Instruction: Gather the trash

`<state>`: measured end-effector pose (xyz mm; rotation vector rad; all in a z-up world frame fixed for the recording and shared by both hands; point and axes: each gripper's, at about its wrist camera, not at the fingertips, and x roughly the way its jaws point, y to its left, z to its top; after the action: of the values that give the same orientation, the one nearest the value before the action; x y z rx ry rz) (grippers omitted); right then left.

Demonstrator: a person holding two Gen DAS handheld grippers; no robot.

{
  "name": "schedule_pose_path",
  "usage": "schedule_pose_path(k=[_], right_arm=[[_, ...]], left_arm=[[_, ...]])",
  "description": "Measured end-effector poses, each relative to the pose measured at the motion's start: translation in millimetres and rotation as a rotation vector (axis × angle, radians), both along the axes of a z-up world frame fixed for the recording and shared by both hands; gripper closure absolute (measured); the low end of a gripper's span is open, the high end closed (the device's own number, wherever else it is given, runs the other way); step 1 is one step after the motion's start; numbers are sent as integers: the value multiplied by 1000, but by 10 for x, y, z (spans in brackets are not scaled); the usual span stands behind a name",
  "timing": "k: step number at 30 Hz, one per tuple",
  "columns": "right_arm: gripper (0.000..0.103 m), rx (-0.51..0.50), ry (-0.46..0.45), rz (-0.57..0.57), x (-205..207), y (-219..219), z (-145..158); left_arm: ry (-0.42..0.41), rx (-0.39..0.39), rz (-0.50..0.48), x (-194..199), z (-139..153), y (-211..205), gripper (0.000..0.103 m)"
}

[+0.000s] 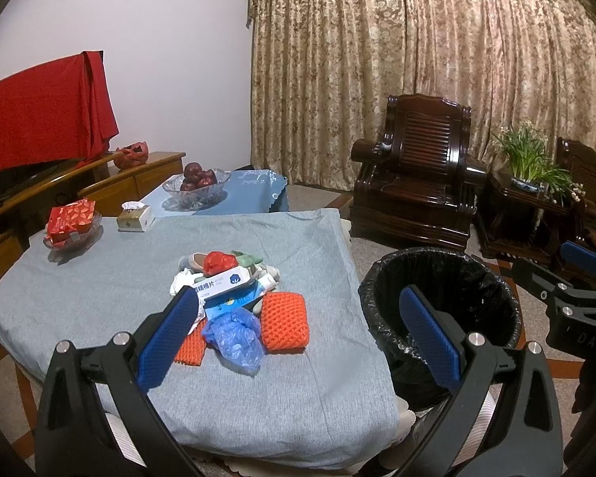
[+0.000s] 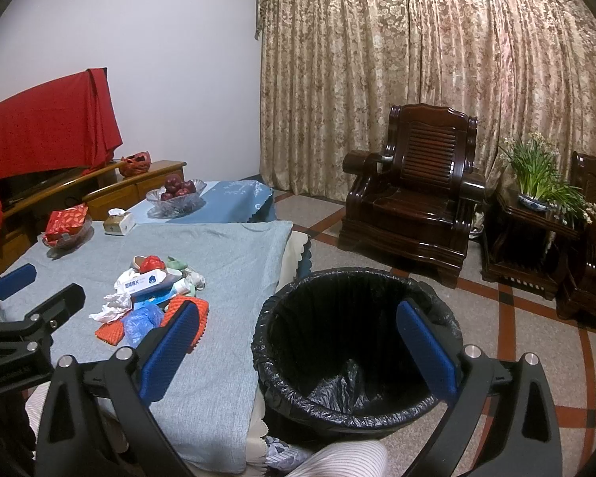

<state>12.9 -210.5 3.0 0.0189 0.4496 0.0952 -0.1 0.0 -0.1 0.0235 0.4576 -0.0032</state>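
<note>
I've got both sets of fingers spread wide, nothing in either. The trash pile sits mid-desk on the grey cloth, dead ahead of my left gripper and just past its tips, so left is the nearer one. The blue plastic bag is the closest piece, with the orange foam net touching it. My right gripper hangs over the black-lined bin, which stands on the tiled floor beside the desk's right edge. Curtains and a dark armchair lie beyond.
</note>
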Motion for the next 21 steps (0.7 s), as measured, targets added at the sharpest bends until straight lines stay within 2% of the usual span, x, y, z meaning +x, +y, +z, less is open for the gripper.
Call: schedule_pose_path(k=[7,10,15,21], right_arm=[[6,20,14,20,113,68,-156],[6,20,31,39,242,187,-241],[6,37,48,101,503,497,-412],[6,56,80,209,820,968,-639]], left_arm=[[11,4,15,61,-70,68,5],[18,13,47,103,-264,153,5],[5,69,200,329,-435,716,5],[74,73,290,523,-686,1200,5]])
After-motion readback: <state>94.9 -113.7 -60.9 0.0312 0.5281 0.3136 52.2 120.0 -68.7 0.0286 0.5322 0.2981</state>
